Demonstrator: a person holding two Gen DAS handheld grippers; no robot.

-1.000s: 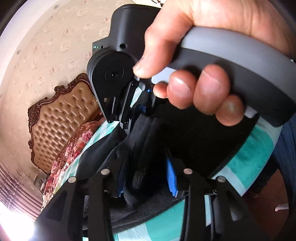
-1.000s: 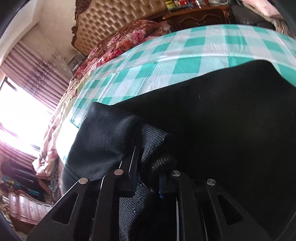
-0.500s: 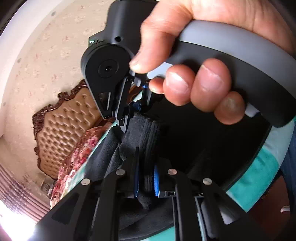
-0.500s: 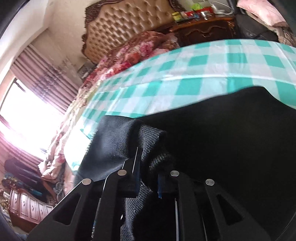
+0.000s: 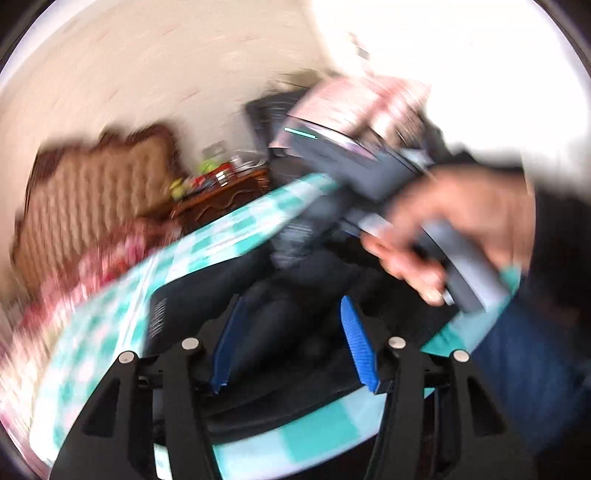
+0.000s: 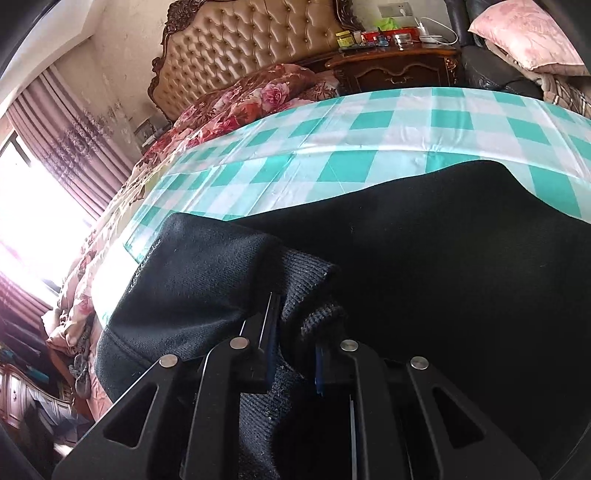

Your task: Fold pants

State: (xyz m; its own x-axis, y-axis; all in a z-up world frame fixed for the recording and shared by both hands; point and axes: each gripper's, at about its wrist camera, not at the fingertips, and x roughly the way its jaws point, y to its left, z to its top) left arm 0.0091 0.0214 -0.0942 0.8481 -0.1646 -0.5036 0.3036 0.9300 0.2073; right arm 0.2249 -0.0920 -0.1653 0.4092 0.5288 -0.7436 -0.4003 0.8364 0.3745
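- While the right gripper (image 6: 291, 354) clamps a ribbed hem of the black pants (image 6: 443, 277) between its blue pads, the left gripper (image 5: 291, 343) has its jaws opening; dark cloth lies between its pads (image 5: 356, 343), but nothing looks pinched.
- The left wrist view is badly smeared, so fine contact there cannot be told.
- The pants lie near, spread over the checked tablecloth (image 6: 369, 147); a folded-over flap with a stitched edge sits at near left, and a broad dark expanse fills the right.
- Judgement on progress: one fold seems laid, with a cuff end brought over the body of the garment. The bundle is lumpy and not squared; at least one more fold and some smoothing look left.
- In the left view a person's hand (image 5: 461, 229) grips the handle of the other tool, just above the cloth.
- The surface is teal-and-white check, glossy, creased in lines, and bare beyond the pants.
- Farther off, a floral bedspread (image 6: 258, 96) runs along the left.
- Far: a tufted tan headboard (image 6: 251, 44) and a dark wooden nightstand (image 6: 399, 66) crowded with small items.
- Far left: striped curtains (image 6: 74, 147) beside a glaring window. Far right: a pink pillow (image 6: 524, 33).
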